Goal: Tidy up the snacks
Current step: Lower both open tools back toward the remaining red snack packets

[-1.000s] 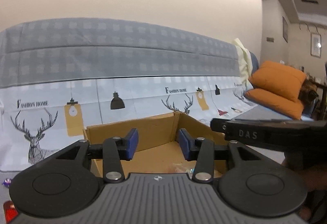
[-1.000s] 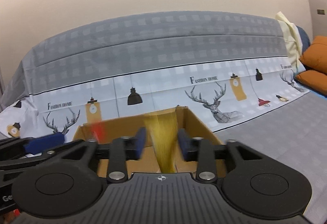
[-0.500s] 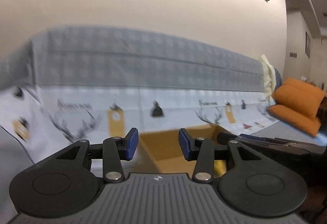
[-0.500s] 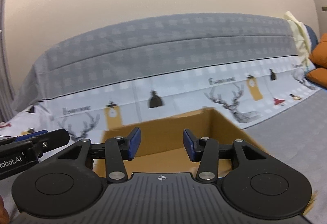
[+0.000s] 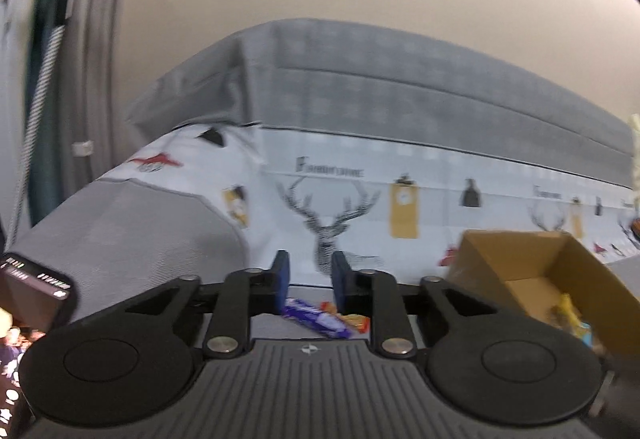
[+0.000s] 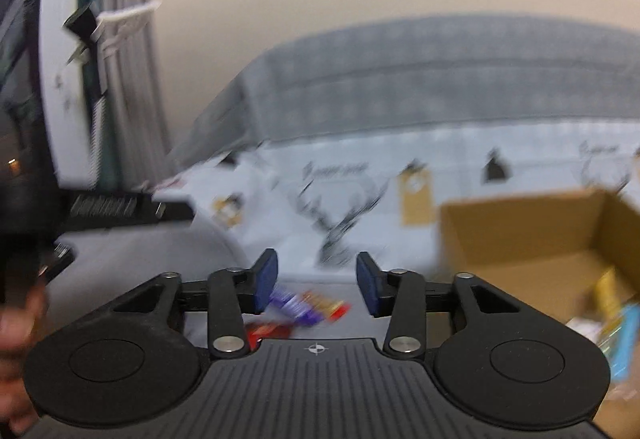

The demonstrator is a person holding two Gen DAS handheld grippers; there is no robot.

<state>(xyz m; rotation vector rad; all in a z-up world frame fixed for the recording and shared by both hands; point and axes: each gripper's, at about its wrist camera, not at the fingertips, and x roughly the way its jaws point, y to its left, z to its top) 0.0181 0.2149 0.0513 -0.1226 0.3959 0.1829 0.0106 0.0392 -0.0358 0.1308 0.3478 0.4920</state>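
Observation:
A brown cardboard box (image 5: 520, 259) stands on the grey sofa seat at the right, with yellow and blue snack packs (image 5: 570, 315) inside; it also shows in the right wrist view (image 6: 520, 231). A purple snack bar (image 5: 316, 319) and an orange one (image 5: 356, 321) lie on the seat below my left gripper (image 5: 307, 279), which is open and empty. My right gripper (image 6: 317, 285) is open and empty above purple (image 6: 292, 305) and red (image 6: 268, 331) snack packs.
The sofa back (image 5: 400, 111) carries a grey and deer-print cover. A grey armrest (image 5: 132, 231) rises at the left. A phone screen (image 5: 32, 295) sits at the far left. Curtains (image 5: 80, 59) hang beyond the armrest.
Both grippers swung left, away from the box, which now sits at the right. The yellow pack left the right gripper, which opened wider. Loose snacks on the seat came into view.

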